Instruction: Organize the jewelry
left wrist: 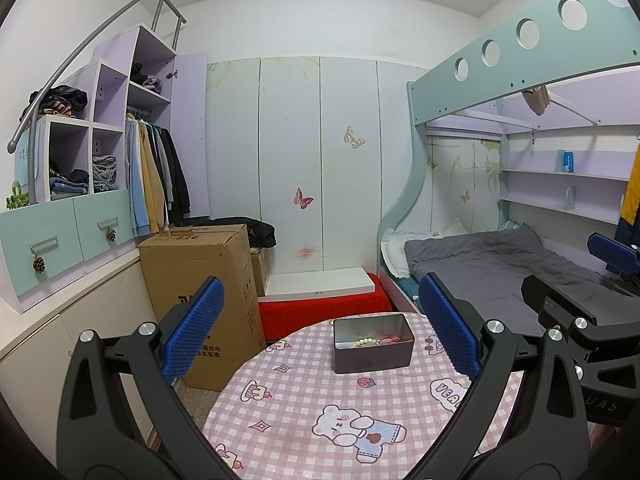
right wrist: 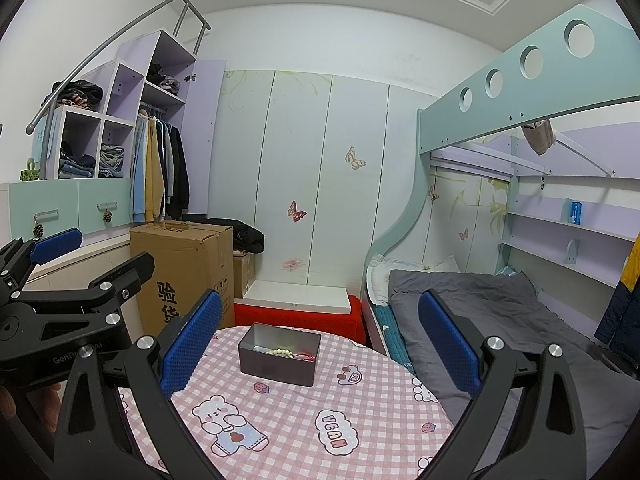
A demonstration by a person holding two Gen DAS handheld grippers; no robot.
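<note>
Both tongs hovered wide and empty above the round table point(left wrist: 304, 400); the jewelry already lay in its tin.

From left: the left gripper point(left wrist: 320, 332), the grey tin point(left wrist: 373, 344) holding a pearl bracelet point(left wrist: 365, 342) and a red cord point(right wrist: 306, 356), then the right gripper point(right wrist: 320, 340). Sorting looked finished or paused; any further move would need something loose to grasp, and none showed.
</note>
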